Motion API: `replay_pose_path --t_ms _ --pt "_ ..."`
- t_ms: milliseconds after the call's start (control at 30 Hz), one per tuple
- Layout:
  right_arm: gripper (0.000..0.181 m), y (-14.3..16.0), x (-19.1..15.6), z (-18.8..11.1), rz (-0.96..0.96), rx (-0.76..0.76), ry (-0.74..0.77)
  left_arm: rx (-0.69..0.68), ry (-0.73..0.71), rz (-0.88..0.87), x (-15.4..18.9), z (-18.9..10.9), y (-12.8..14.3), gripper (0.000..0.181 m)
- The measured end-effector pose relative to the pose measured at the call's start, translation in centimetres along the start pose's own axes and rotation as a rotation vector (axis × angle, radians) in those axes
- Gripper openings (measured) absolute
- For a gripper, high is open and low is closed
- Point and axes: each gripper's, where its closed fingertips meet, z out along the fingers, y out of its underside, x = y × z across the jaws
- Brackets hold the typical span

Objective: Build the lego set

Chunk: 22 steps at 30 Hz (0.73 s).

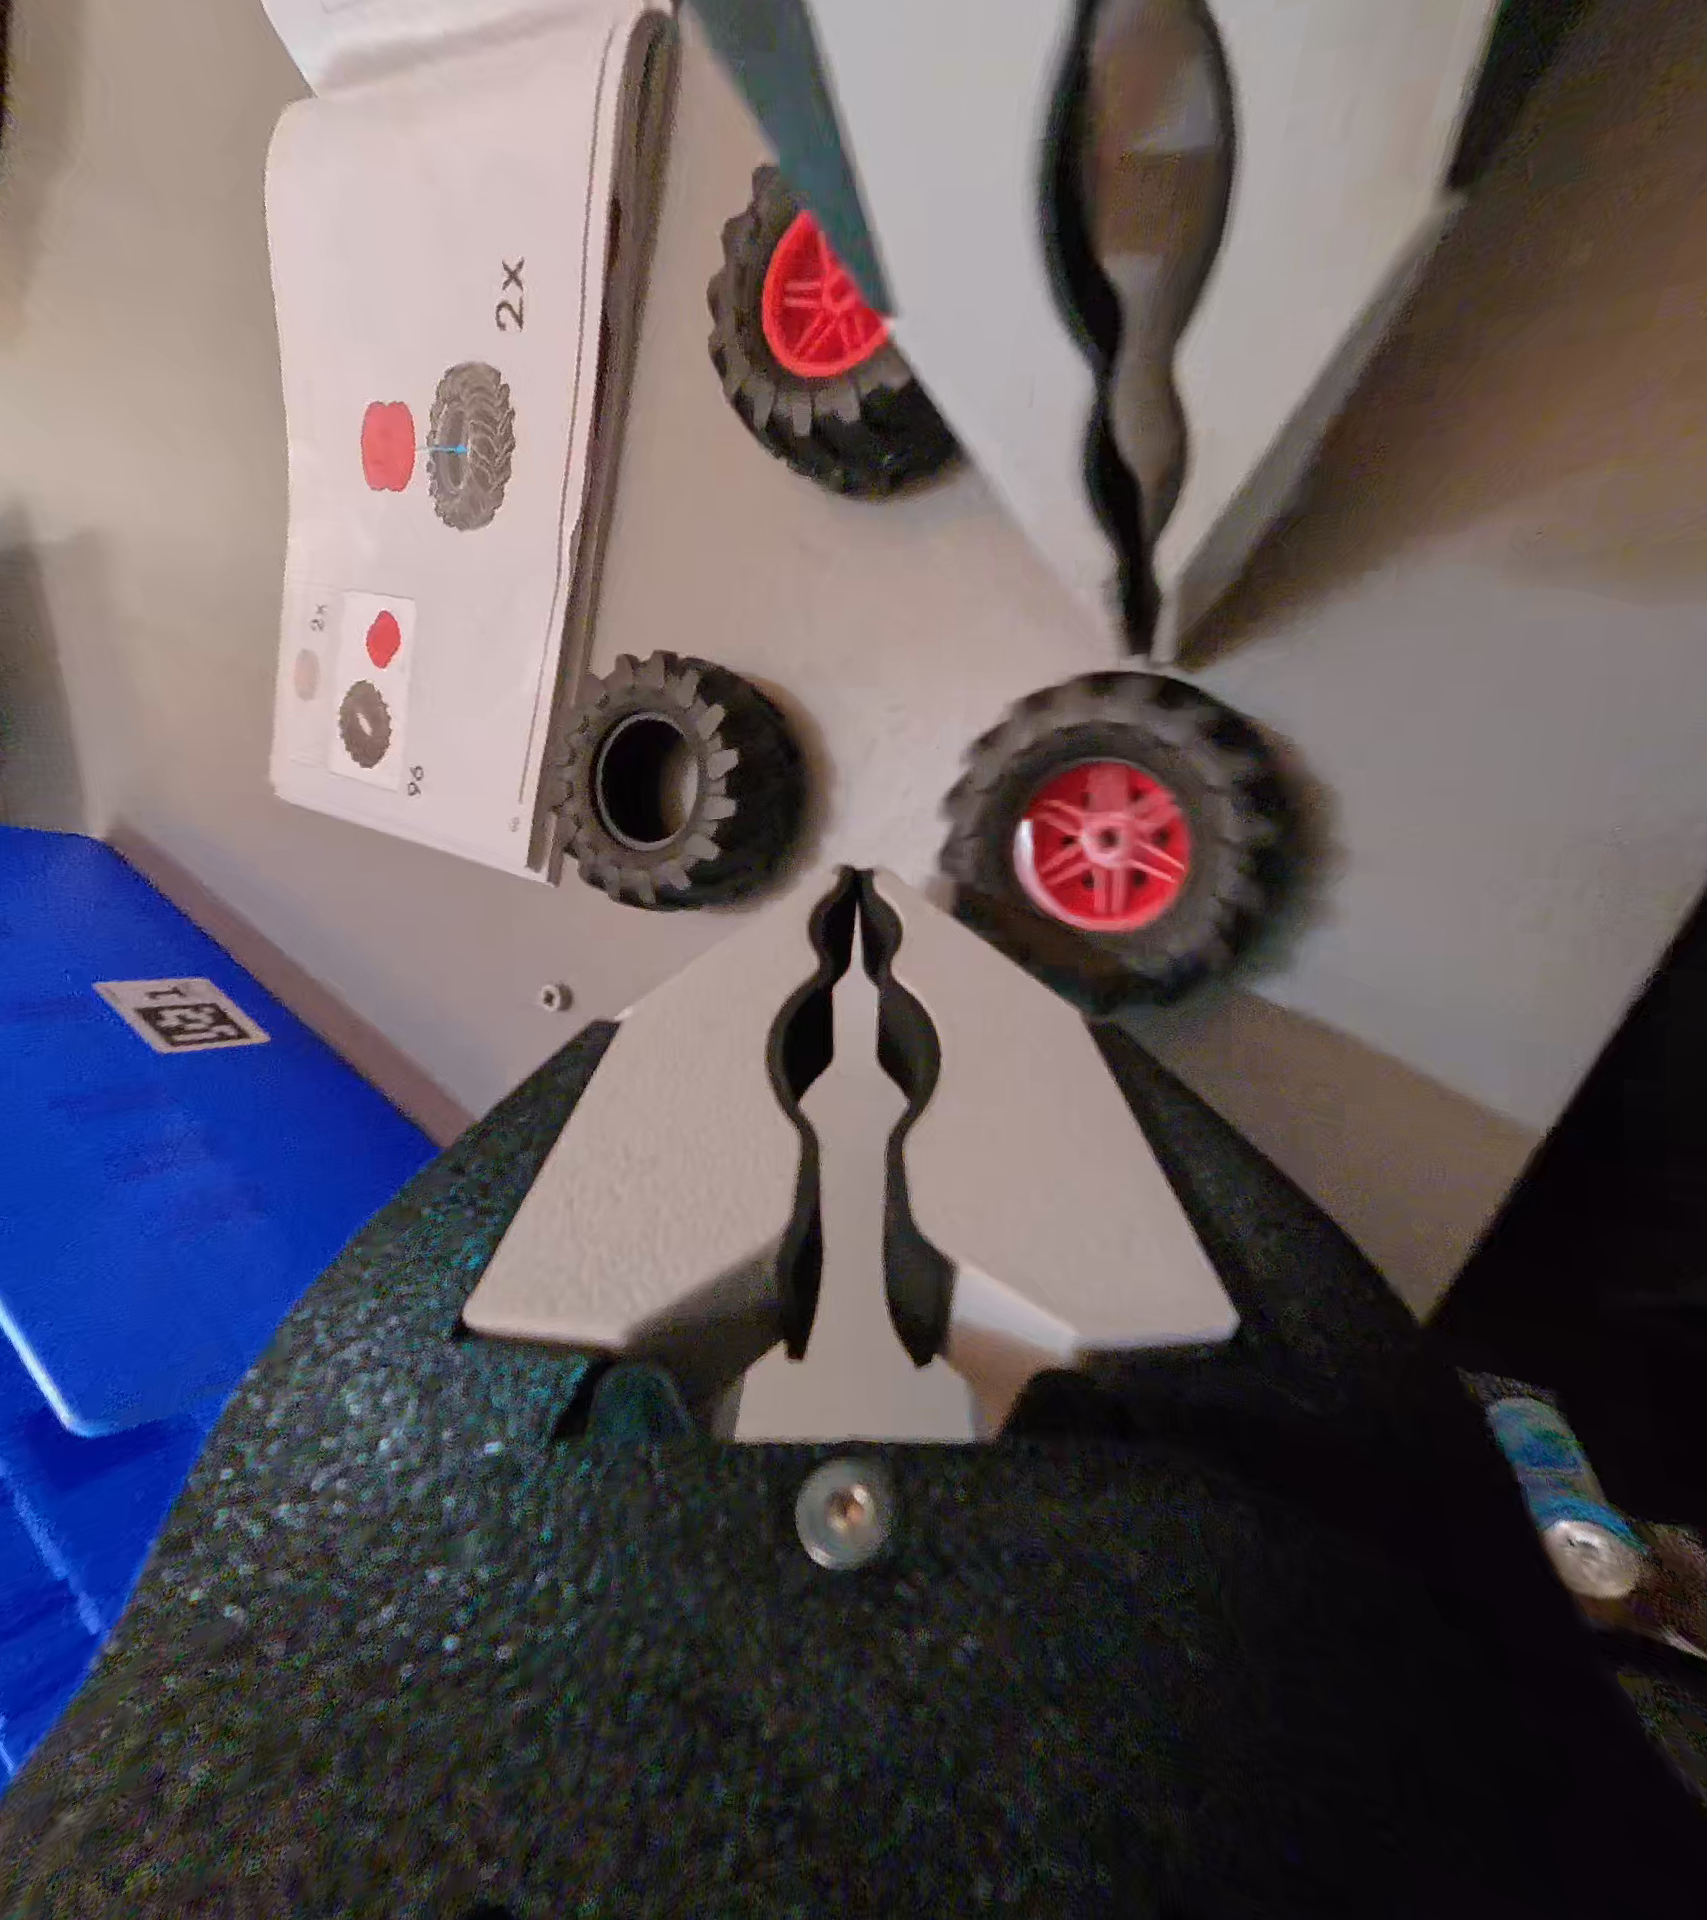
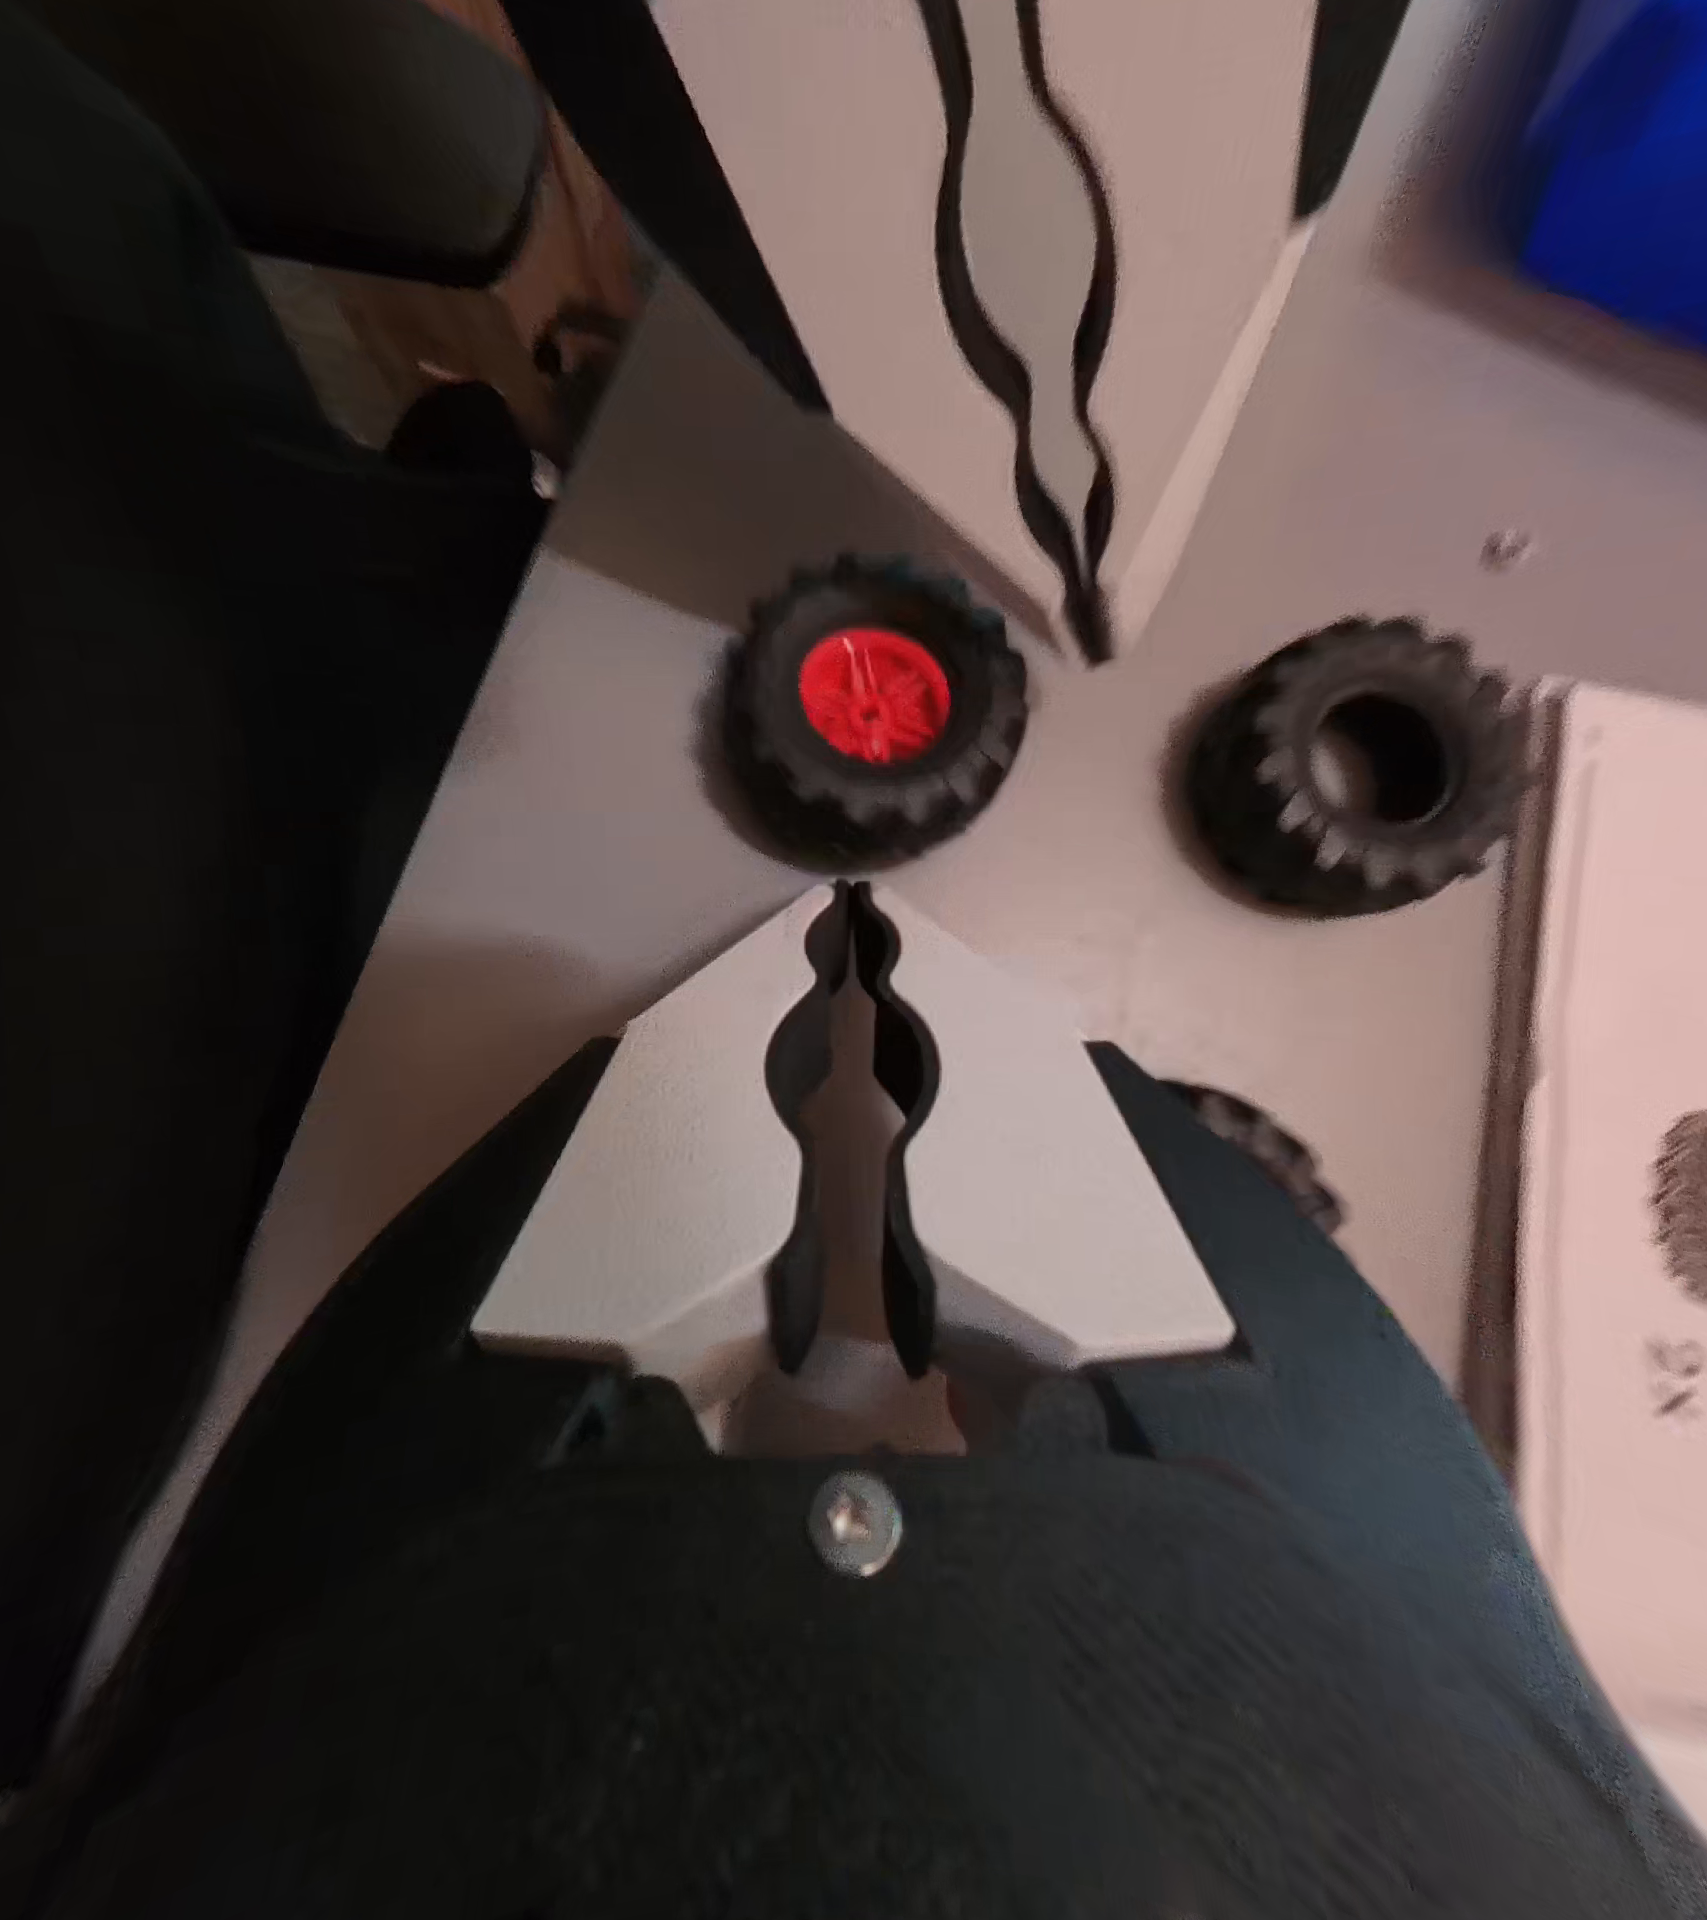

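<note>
A black wheel with a red rim (image 1: 1107,844) lies flat on the grey table (image 1: 942,582). It also shows in the right wrist view (image 2: 872,717). An empty black tyre (image 1: 670,781) lies beside it, against the booklet; it also shows in the right wrist view (image 2: 1350,771). A second red-rimmed wheel (image 1: 813,332) lies farther off, partly hidden. My left gripper (image 1: 854,885) is shut and empty, between the tyre and the wheel. My right gripper (image 2: 854,896) is shut and empty, its tips at the wheel's edge.
An open instruction booklet (image 1: 433,468) lies on the table by the tyre, and shows in the right wrist view (image 2: 1659,987). A blue bin (image 1: 101,1143) stands off the table's edge. A person in dark clothing (image 2: 101,727) is close by.
</note>
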Motion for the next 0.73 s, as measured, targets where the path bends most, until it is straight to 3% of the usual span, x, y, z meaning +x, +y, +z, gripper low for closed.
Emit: replay_pose_path --t_ms 33,100,167,267,367,533,633,733 --pt "0.000 0.6 -0.1 0.5 0.026 -0.044 0.023 0.011 -0.023 -0.021 -0.5 -0.1 0.1 0.000" --pt "0.006 -0.5 0.3 -0.1 0.037 0.013 0.112 0.078 -0.062 -0.111 -1.6 -1.3 0.2 0.000" --pt "0.012 -1.5 -0.1 -1.2 0.067 0.066 0.096 0.196 -0.027 -0.211 -1.5 -2.9 -0.2 0.000" --pt "0.028 -2.2 0.0 -1.8 0.011 0.103 0.090 0.320 0.199 -0.290 1.9 -4.8 -0.8 0.017" --pt "0.044 -2.2 -0.2 -0.3 -0.083 0.044 0.069 0.255 0.348 -0.328 5.3 -4.5 0.3 0.039" --pt "0.044 -2.4 0.1 1.7 -0.199 0.015 0.088 0.150 0.229 -0.339 4.9 -1.5 1.3 0.043" --pt "0.038 -1.7 3.0 1.0 -0.130 -0.024 0.252 0.177 0.062 -0.330 1.3 -0.6 1.7 0.040" --pt "0.032 -1.1 3.7 0.7 -0.061 -0.055 0.280 0.156 0.034 -0.329 -0.3 0.2 3.0 0.043"
